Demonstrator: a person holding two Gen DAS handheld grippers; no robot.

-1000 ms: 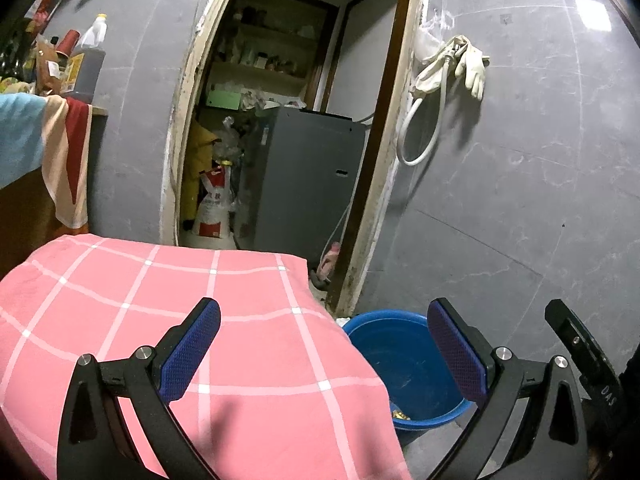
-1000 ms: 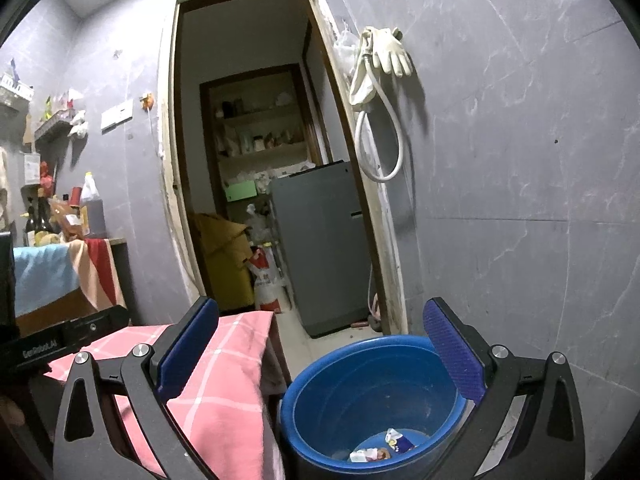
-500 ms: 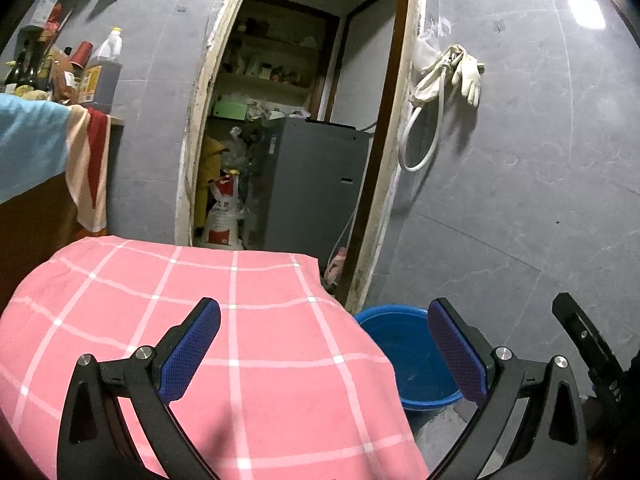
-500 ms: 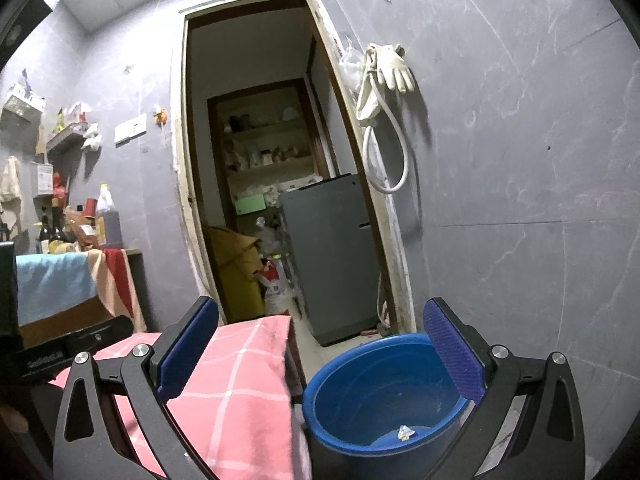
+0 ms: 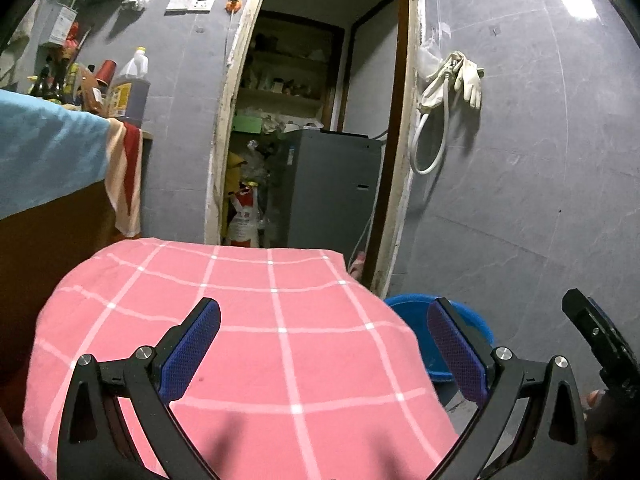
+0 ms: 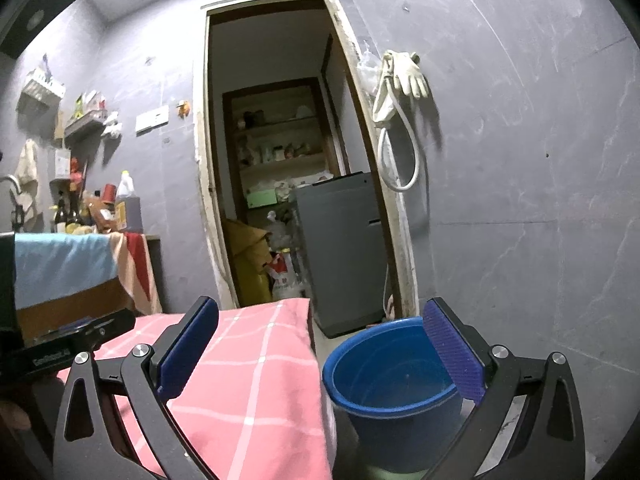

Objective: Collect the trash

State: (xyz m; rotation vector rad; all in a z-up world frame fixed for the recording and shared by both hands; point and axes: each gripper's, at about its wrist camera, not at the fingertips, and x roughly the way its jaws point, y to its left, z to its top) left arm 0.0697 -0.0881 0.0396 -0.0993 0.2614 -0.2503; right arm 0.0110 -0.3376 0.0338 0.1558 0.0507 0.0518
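Note:
A blue bucket [image 6: 384,376] stands on the floor to the right of the table, below the grey wall. Only its inner wall shows now, so any trash inside is hidden. In the left wrist view just a slice of the blue bucket [image 5: 408,306] peeks past the pink checked tablecloth [image 5: 260,344]. My right gripper [image 6: 320,348] is open and empty, held above the bucket and the tablecloth's [image 6: 248,380] edge. My left gripper [image 5: 322,348] hangs open over the tablecloth with nothing between its fingers. The right gripper's body [image 5: 600,344] shows at the left wrist view's right edge.
An open doorway [image 6: 288,160] behind the table leads to a storeroom with a grey appliance [image 6: 344,248] and shelves. White gloves and a hose [image 6: 400,80] hang on the wall. A counter [image 5: 60,152] draped with towels holds bottles at the left.
Both grippers have lifted and tilted upward. The bucket has sunk lower in both views and the trash on its bottom has dropped out of sight. Both stay open.

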